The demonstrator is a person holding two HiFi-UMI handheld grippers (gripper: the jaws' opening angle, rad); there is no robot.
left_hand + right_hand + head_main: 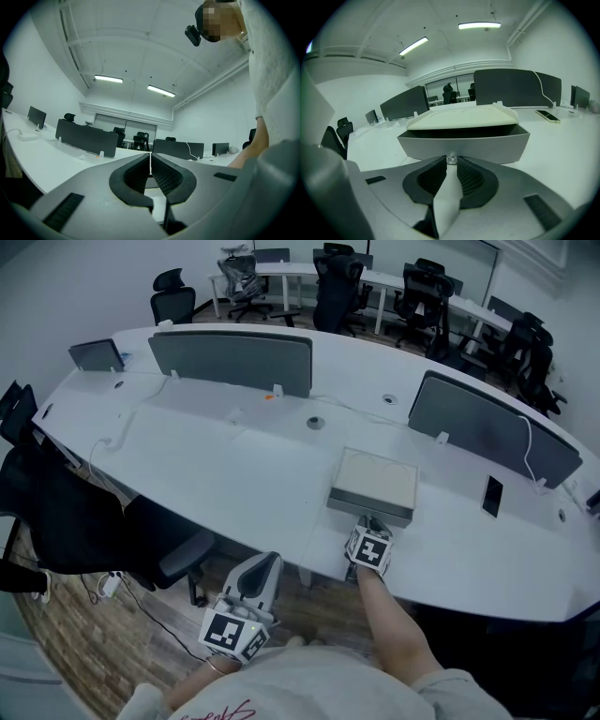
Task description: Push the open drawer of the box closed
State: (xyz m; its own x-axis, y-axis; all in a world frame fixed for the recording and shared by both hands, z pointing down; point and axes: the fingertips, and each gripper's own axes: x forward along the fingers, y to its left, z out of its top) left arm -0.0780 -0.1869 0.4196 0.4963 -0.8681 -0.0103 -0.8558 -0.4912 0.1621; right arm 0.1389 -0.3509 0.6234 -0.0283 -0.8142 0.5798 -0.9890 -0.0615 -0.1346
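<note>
The left claw (pixel 150 158) hangs nearest the person, off the near edge of the curved white table (pixel 234 474), with its 2 black ribbed pads pressed together and nothing between them. The right claw (pixel 450 165) reaches over that edge to the front of the flat grey box with a cream lid (pixel 375 479), which sits on the table close to the edge. The box's grey drawer (pixel 464 143) stands a little way out, leaving a dark gap under the lid. The right claw's tips are closed around the small shiny knob (pixel 451 158) at the middle of the drawer front. Beyond the box and to its right lies a dark phone (pixel 492 496). Farther back, 2 grey divider screens (pixel 230 360) stand on the table, with black office chairs (pixel 337 277) behind them.
</note>
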